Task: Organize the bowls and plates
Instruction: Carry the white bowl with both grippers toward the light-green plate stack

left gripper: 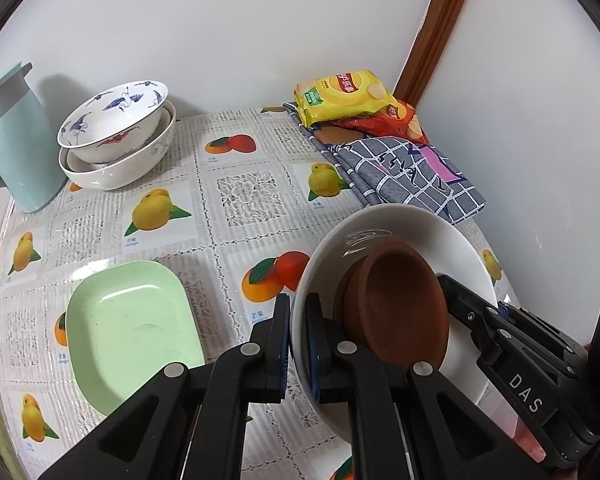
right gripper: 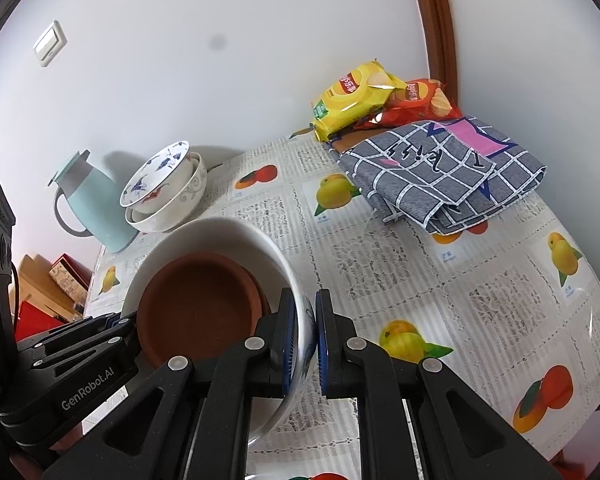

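So both claws are pinching the same big white ceramic bowl, one on each side of its rim. In the left wrist view the left gripper sits at bottom centre, jaws nearly shut with the bowl's wall sandwiched between the blue pads. The right gripper does the same thing on the opposite wall in its own view, also bottom centre. You can see the right one poking in from the lower right of the left view too.

Inside the white bowl there's a brown terracotta-looking shallow dish, tipped on its side against the bowl wall, so the whole load looks tilted and held up off the fruit-print tablecloth, I think.

The relation that matters: the stack of white bowls with the blue-and-red painted bowl on top is way off in the upper left of the left view, next to a pale teal jug. So it lies ahead and to the left, the left hand's side being nearer. The pale green rectangular plastic plate lies flat just left of the left claw, long axis running roughly away from the camera.

My guess is the white bowl heads to that stack, and the loose brown dish could slide.
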`<state>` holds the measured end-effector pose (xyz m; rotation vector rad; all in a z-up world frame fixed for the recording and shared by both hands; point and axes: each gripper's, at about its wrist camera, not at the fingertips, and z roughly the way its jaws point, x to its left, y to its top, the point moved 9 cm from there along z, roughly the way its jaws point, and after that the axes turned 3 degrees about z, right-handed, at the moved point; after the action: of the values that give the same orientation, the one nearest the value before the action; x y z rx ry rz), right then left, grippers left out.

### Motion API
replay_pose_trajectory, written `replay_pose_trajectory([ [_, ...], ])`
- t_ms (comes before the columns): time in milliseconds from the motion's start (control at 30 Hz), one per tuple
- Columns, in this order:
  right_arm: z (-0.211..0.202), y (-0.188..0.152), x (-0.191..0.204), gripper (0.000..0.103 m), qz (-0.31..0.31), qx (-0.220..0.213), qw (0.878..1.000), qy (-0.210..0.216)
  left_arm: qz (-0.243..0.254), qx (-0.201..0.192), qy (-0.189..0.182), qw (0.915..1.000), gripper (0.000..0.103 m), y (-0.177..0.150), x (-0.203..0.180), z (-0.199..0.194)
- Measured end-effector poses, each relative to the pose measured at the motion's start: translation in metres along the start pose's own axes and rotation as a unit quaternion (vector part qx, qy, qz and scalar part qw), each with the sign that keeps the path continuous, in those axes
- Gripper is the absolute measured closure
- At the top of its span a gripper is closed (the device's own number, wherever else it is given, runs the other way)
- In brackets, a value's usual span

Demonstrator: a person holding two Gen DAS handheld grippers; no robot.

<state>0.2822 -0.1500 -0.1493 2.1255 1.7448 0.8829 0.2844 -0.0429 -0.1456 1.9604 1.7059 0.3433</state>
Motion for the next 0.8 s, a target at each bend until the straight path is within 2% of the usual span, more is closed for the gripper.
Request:
replay_pose_trajectory([
  [800,0.002,-0.007,0.037,0.093,-0.02,0.001,1.0,0.008,-0.02,-0.009,0.002,0.9998,0.095,-0.009,0.037,-0.016],
])
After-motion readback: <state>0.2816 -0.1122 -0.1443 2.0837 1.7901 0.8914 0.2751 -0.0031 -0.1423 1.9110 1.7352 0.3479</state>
